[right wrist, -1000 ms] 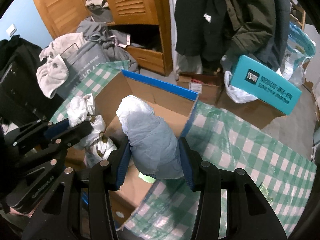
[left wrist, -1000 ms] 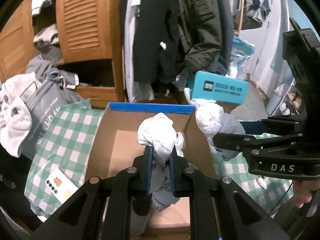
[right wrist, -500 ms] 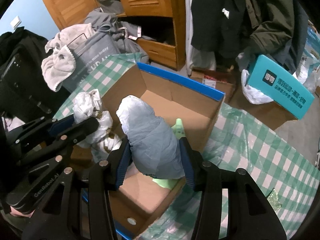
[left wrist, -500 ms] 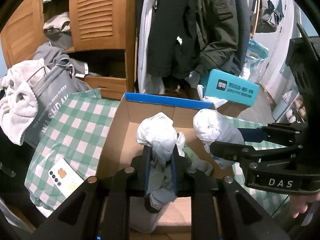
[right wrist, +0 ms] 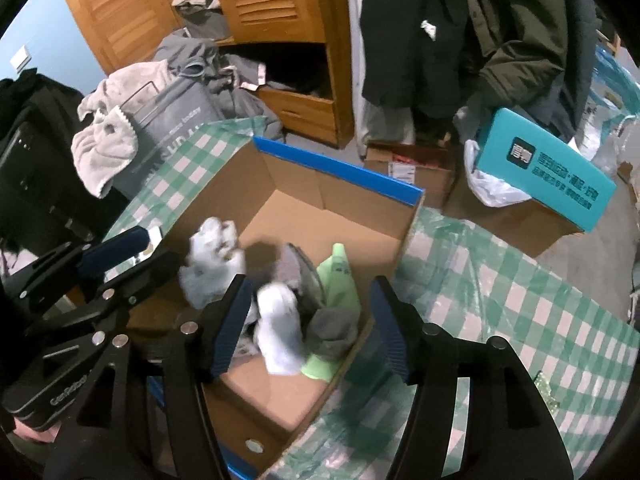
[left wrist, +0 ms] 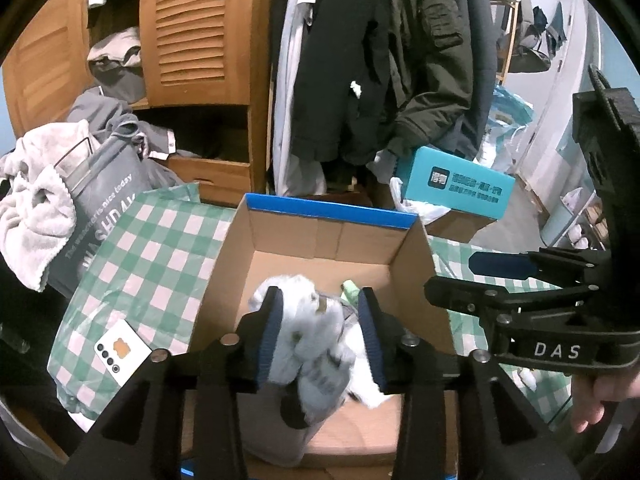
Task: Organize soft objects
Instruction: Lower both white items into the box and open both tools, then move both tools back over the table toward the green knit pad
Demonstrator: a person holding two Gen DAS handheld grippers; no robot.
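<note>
An open cardboard box with a blue rim (left wrist: 328, 212) (right wrist: 340, 172) sits on a green checked cloth. My left gripper (left wrist: 320, 328) is open above the box, and a blurred white cloth bundle (left wrist: 308, 344) is falling between its fingers. In the right wrist view that bundle (right wrist: 214, 256) is in the air by the left gripper's fingers (right wrist: 160, 268). My right gripper (right wrist: 312, 324) is open over the box, and a blurred pale bundle (right wrist: 280, 328) drops below it. A green cloth (right wrist: 340, 280) and grey socks (right wrist: 332, 328) lie in the box.
A grey laundry bag (left wrist: 100, 208) with a pale towel (left wrist: 32, 216) stands at the left. A wooden wardrobe (left wrist: 200, 40) and hanging dark coats (left wrist: 380, 60) are behind. A teal box (left wrist: 456, 192) sits on cartons at the right. A white card (left wrist: 120, 350) lies on the cloth.
Both grippers have opened over the box and let go of their bundles, which now fall into it. The view has moved in closer over the box.
</note>
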